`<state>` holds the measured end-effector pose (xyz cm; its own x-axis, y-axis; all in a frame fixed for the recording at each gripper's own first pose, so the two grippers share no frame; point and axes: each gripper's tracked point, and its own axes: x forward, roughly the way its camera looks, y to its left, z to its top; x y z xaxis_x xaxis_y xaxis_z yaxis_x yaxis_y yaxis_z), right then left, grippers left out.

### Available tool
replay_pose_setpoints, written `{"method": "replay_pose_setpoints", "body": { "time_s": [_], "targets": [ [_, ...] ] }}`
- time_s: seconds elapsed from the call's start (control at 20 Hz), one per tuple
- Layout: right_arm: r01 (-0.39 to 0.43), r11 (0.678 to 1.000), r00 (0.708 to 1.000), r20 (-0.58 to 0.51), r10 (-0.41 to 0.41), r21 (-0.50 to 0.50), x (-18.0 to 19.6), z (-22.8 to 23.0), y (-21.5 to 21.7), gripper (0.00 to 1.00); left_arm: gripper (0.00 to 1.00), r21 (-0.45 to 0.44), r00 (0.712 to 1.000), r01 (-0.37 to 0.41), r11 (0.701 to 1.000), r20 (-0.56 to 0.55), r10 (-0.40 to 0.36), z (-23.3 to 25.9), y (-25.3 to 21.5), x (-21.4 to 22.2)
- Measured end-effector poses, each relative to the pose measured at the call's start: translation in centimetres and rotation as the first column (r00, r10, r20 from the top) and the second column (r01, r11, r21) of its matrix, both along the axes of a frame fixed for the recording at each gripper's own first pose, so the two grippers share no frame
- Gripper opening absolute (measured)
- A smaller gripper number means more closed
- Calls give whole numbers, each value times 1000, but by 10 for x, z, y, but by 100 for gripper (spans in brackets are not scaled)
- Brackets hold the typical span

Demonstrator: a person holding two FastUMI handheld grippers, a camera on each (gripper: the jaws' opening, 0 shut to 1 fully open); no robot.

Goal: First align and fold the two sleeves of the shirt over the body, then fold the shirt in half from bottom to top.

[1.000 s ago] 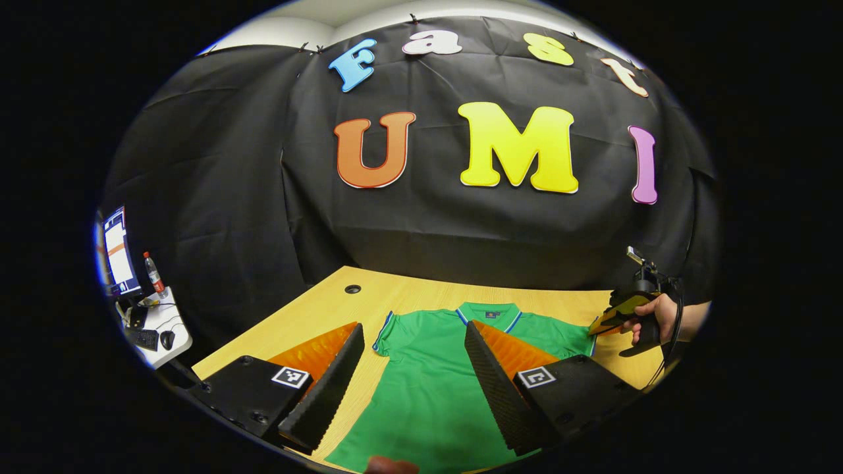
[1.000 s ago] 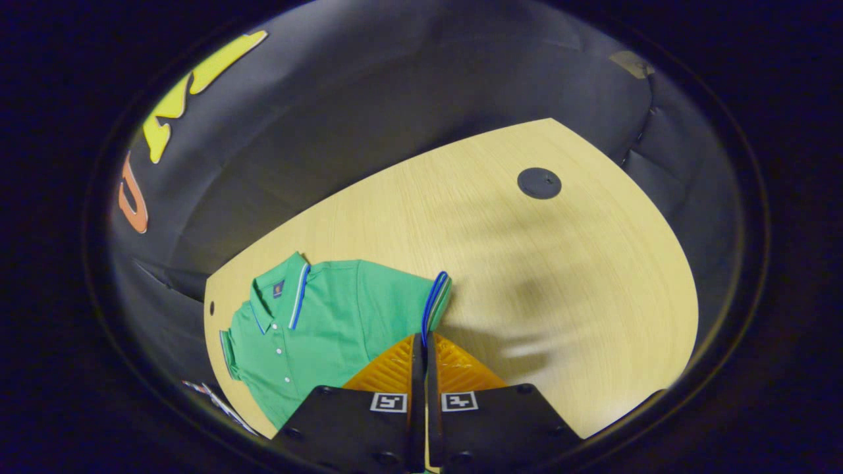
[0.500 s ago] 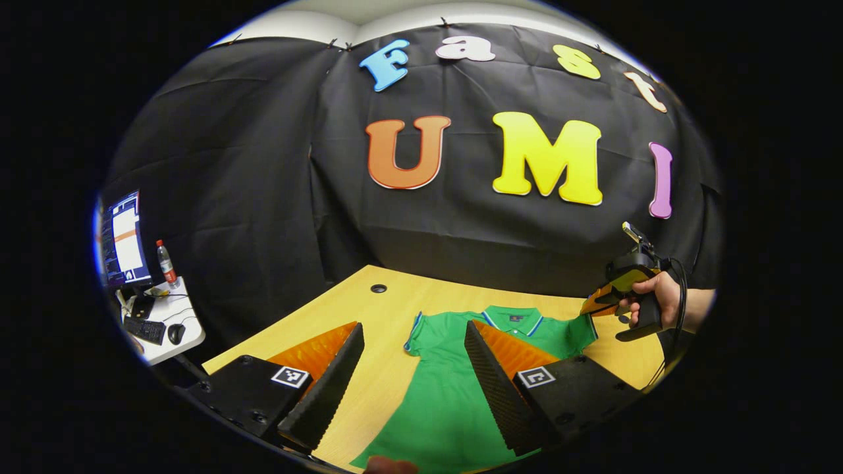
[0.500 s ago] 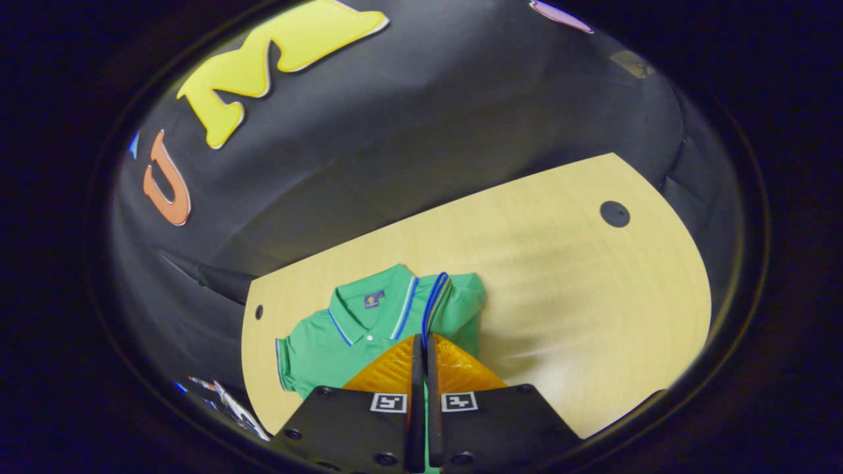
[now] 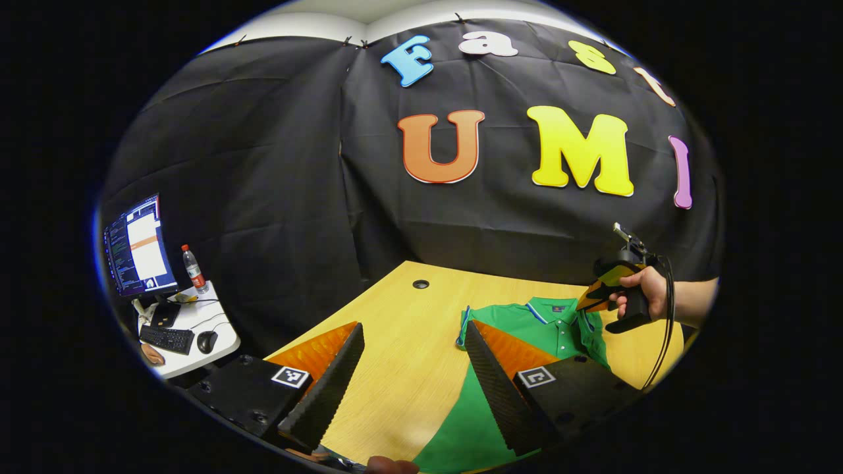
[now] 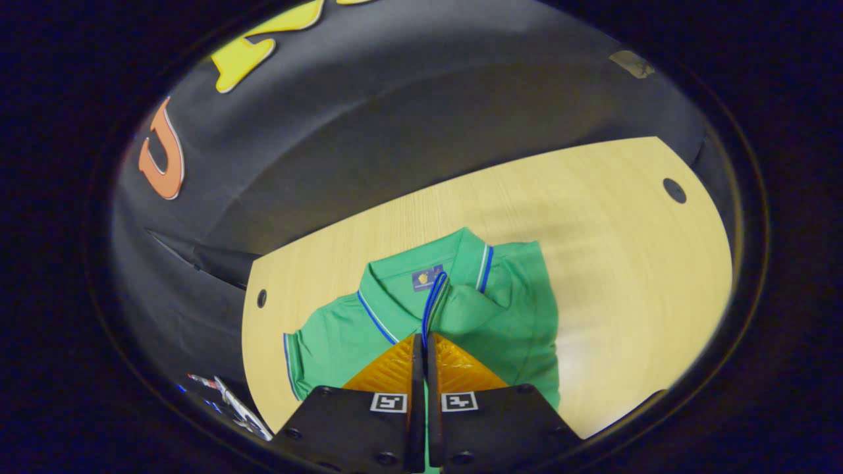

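A green polo shirt (image 6: 342,329) with blue-striped collar and cuffs lies flat on the wooden table (image 6: 593,230). My right gripper (image 6: 421,339) is shut on the cuff of one sleeve (image 6: 431,299), held just above the collar, so that sleeve (image 6: 507,309) drapes over the chest. In the left gripper view the shirt (image 5: 546,326) lies right of centre, and a hand (image 5: 649,293) holds the right gripper (image 5: 599,296) above its collar. My left gripper (image 5: 413,329) hangs open over bare table left of the shirt, with nothing between its fingers.
Round cable holes (image 6: 674,190) (image 5: 420,284) sit near the table's far edge. A small side desk (image 5: 197,326) at the left carries a monitor (image 5: 138,247), a bottle (image 5: 193,268), a keyboard and a mouse. Black cloth walls the booth behind the table.
The right gripper has carried the sleeve cuff inward from the shirt's side to above the collar. The left gripper has swung to the left, off the shirt, and stayed open.
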<state>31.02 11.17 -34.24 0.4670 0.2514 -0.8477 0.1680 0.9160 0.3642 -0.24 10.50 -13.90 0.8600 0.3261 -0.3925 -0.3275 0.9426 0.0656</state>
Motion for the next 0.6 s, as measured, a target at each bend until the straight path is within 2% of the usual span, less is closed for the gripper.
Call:
{"method": "replay_pose_setpoints", "body": {
  "time_s": [0.1,0.15,0.2,0.35,0.4,0.45,0.5,0.6],
  "targets": [
    [-2,1000,1000,-23,2,-13,2,-17,10,4,99,5,1000,-4,1000,-8,4,0,6,-3],
    [-2,1000,1000,-31,2,1,3,-24,20,4,99,7,1000,0,1000,-15,0,-2,6,-6],
    [-1,1000,999,-42,1,13,2,-28,25,10,99,5,1000,6,1000,-24,-6,-4,7,-8],
    [20,998,999,-51,-17,54,0,-29,35,10,99,9,999,11,1000,-34,-10,-6,17,-11],
    [25,998,999,-48,-22,63,-2,-26,37,24,99,11,999,14,1000,-35,-14,-5,19,-10],
    [26,998,999,-37,-24,59,-4,-20,33,27,99,11,999,21,1000,-33,-21,-5,20,-9],
    [22,999,999,-25,-21,49,-6,-16,31,41,99,8,999,29,1000,-28,-29,-4,20,-8],
    [5,1000,1000,8,-5,7,-13,-4,22,64,99,-4,999,52,999,-18,-52,-2,18,-3]
  ]
}}
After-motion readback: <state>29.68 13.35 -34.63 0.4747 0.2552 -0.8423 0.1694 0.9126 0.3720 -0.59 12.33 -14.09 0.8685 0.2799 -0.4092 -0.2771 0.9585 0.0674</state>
